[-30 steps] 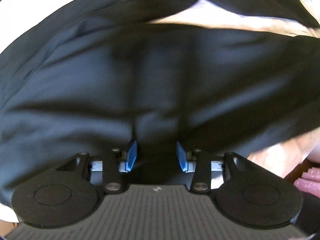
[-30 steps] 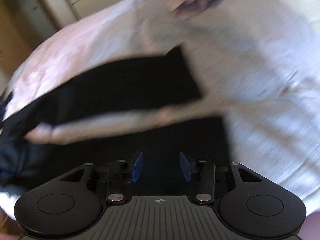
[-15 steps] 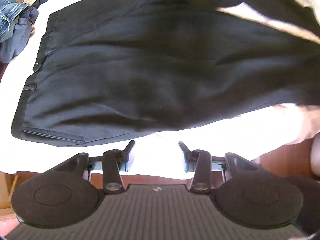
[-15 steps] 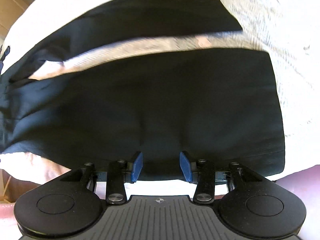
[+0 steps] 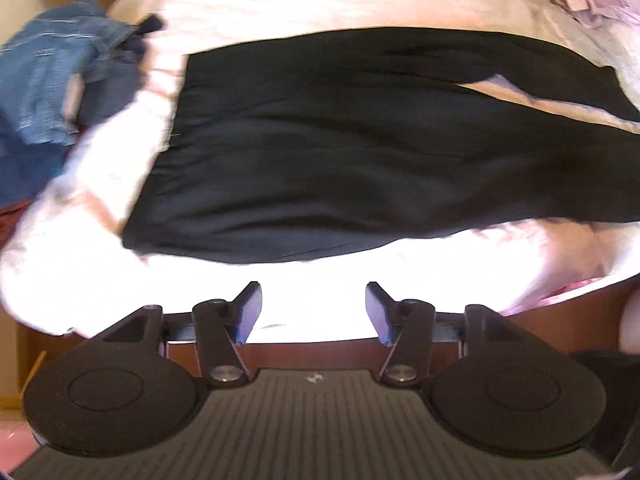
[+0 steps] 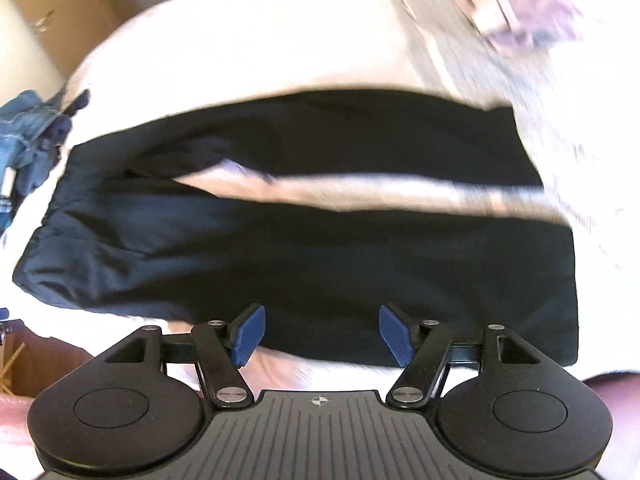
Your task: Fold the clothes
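The black trousers are lying spread flat on the pale bedsheet, folded across so the two legs run side by side with a thin strip of sheet showing between them. From the left gripper they sit out ahead of the fingertips, with a band of bright sheet between the tips and the nearest hem. Its jaws are opening and there's nothing between them, just sheet and the wooden bed edge underneath. Off to its upper left there's a crumpled pile of blue denim right by the waistband end.

Same story for the right gripper: jaws opening, nothing pinched. Here the trousers show right behind the blue pads, but the pads aren't pressing on the fabric. The denim pile peeks in at the far left, and everything's a bit motion-blurred.
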Motion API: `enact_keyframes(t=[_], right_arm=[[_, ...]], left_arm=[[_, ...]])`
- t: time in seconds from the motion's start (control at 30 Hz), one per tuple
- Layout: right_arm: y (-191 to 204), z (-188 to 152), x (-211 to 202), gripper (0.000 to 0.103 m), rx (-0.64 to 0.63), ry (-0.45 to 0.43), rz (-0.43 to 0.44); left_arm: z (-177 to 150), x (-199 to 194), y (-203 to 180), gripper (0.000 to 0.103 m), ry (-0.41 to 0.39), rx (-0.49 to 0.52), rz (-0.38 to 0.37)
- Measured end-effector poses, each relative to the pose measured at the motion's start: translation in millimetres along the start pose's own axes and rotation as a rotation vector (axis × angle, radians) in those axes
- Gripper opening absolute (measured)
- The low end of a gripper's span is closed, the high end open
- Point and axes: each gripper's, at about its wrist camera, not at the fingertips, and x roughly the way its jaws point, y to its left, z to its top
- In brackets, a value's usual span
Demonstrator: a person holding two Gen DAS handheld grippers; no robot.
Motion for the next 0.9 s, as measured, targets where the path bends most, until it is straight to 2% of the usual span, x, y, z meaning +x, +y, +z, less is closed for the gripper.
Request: enact_keyframes(t=[0.13, 0.23, 0.33, 0.43, 0.57, 0.7, 0.9], right_arm=[[25, 17, -8, 0.073, -0.068, -0.049, 0.010], [30, 26, -12, 0.073, -0.112, -0.066, 0.019], [22, 31, -19, 0.073, -0.168, -0.087, 0.028], [11, 28, -30, 0.073, -0.247, -0.096, 0.031], [-10, 10, -37, 0.074, -0.374, -0.079, -0.009], [-31, -14, -32, 0.074, -0.446, 0.006, -0.017], [-62, -41, -30, 0.074, -0.456, 0.068, -0.023]], left_arm=[[-28, -31, 13, 0.059, -0.017, -0.033, 0.098], [-44, -53, 17, 0.059, -0.042, -0.131, 0.115], [-54, -75, 4, 0.060, -0.069, -0.211, 0.140], [-58, -88, -23, 0.061, -0.082, -0.250, 0.141], [-61, -97, -77, 0.062, -0.089, -0.245, 0.112], [-62, -97, -123, 0.062, -0.084, -0.222, 0.087], [-55, -99, -154, 0.062, -0.075, -0.164, 0.081]])
